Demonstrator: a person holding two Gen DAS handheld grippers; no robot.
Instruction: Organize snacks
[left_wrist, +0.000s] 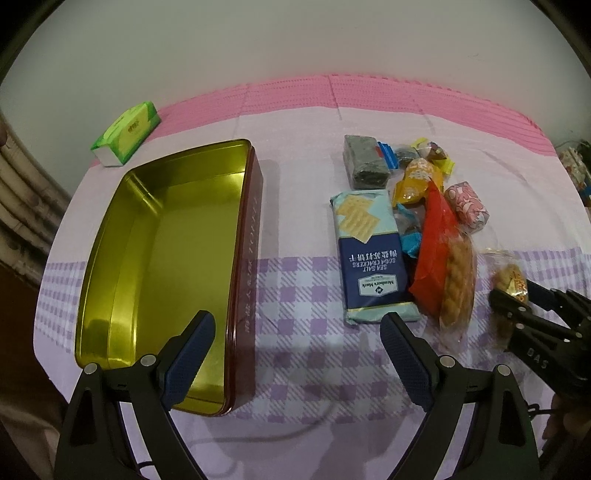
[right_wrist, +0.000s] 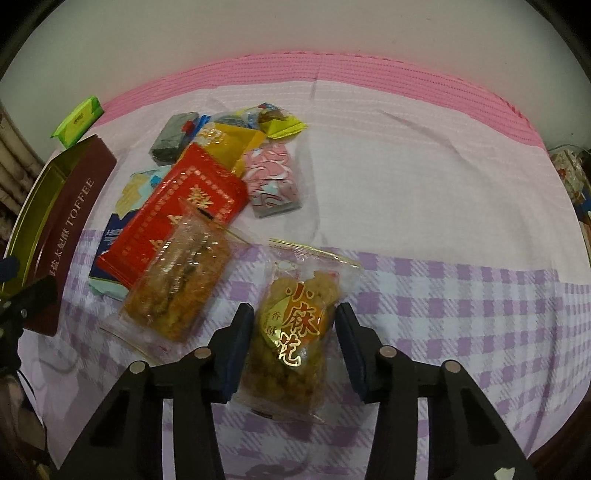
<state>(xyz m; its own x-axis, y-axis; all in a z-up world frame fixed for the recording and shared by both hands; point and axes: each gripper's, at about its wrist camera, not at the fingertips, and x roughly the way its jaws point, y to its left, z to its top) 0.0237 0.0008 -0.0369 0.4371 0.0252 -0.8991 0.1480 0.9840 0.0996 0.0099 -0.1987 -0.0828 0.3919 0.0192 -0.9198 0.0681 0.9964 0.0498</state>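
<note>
Tin (left_wrist: 162, 236) showing gold inside, maroon outside. Cloth (right_wrist: 424, 177) running pink at the far edge, pale lilac mid, purple check near. Cracker pack (left_wrist: 369, 254) wearing navy and pale blue. Tissue pack (left_wrist: 127, 127) glowing green. Red packet (right_wrist: 177, 210) carrying gold print.

Between my right tongs (right_wrist: 293, 341): one clear bag of fried twists (right_wrist: 295, 332), pads against its sides. Left beyond: snack pile (right_wrist: 207, 192); toffee tin (right_wrist: 70, 218).

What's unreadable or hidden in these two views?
- Tin: near end behind left gripper, left wrist view.
- Cracker pack: mostly under red pack, right wrist view.
- Right gripper: whether its pads press the twist bag is unclear.
</note>
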